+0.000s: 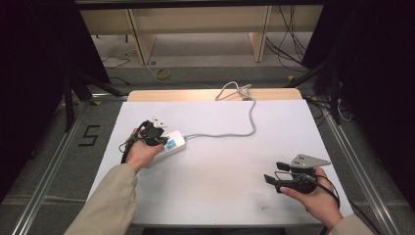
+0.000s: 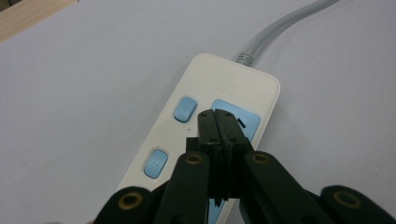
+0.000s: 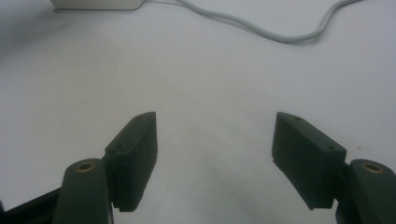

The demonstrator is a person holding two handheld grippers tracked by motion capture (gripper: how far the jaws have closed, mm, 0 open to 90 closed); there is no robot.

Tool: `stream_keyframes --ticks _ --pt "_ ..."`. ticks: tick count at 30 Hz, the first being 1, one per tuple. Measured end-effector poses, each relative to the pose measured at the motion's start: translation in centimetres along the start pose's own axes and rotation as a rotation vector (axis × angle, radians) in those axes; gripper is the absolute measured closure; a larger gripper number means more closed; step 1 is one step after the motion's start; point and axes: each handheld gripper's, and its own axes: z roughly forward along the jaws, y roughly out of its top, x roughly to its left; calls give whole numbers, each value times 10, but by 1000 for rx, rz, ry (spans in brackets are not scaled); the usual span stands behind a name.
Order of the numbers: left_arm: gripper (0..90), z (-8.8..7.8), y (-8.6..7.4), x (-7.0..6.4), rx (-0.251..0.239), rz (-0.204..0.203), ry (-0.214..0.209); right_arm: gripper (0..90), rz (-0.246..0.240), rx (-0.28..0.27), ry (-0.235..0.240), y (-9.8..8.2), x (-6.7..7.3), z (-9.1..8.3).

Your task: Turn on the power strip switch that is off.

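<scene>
A white power strip (image 2: 219, 93) with blue buttons and blue socket faces lies on the white table; it also shows in the high view as the power strip (image 1: 172, 145) at centre left. Its grey cable (image 1: 247, 117) runs to the table's far edge. My left gripper (image 2: 217, 116) hovers right over the strip's blue socket face, jaws shut together with nothing between them. In the high view that left gripper (image 1: 155, 134) sits over the strip's near end. My right gripper (image 3: 215, 149) stands open above bare table, seen at front right as the right gripper (image 1: 275, 172).
The grey cable (image 3: 261, 29) loops across the far part of the right gripper view, with a corner of the strip (image 3: 95, 4) at top left. A wooden board (image 1: 210, 94) borders the table's far edge. Cables lie on the floor beyond.
</scene>
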Motion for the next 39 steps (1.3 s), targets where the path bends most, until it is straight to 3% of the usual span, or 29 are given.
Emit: stream_keyframes --ticks 18,27,39 --pt "898 7 6 6 6 -18 10 318 -1 1 -1 0 0 0" --pt "898 10 10 6 12 0 22 318 -1 1 -2 0 0 0" --pt "898 16 12 9 13 -12 34 318 1 5 0 0 0 0"
